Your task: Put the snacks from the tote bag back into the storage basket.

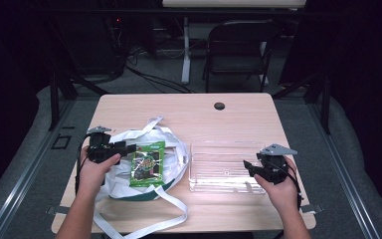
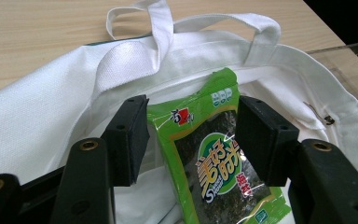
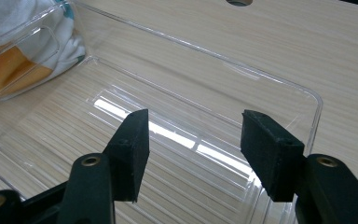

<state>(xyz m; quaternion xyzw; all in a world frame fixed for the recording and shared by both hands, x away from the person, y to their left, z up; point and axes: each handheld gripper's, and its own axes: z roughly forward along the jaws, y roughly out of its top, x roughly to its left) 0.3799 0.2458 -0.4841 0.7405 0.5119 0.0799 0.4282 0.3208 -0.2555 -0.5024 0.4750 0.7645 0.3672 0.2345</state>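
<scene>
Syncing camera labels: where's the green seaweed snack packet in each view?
High view: the green seaweed snack packet lies left of centre on the white cloth tote bag, beside the left gripper.
Left gripper view: bottom centre, between the open jaws, on the bag.
Right gripper view: not in it.
Shared landmark: the clear plastic tray, top right edge in the left gripper view, under the jaws in the right gripper view.

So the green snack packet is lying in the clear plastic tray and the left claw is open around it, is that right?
Not quite. The green snack packet lies on the white tote bag, not in the clear plastic tray, which sits beside the bag, as the high view shows. The rest holds: the left claw is open around the packet, its pads standing on either side.
</scene>
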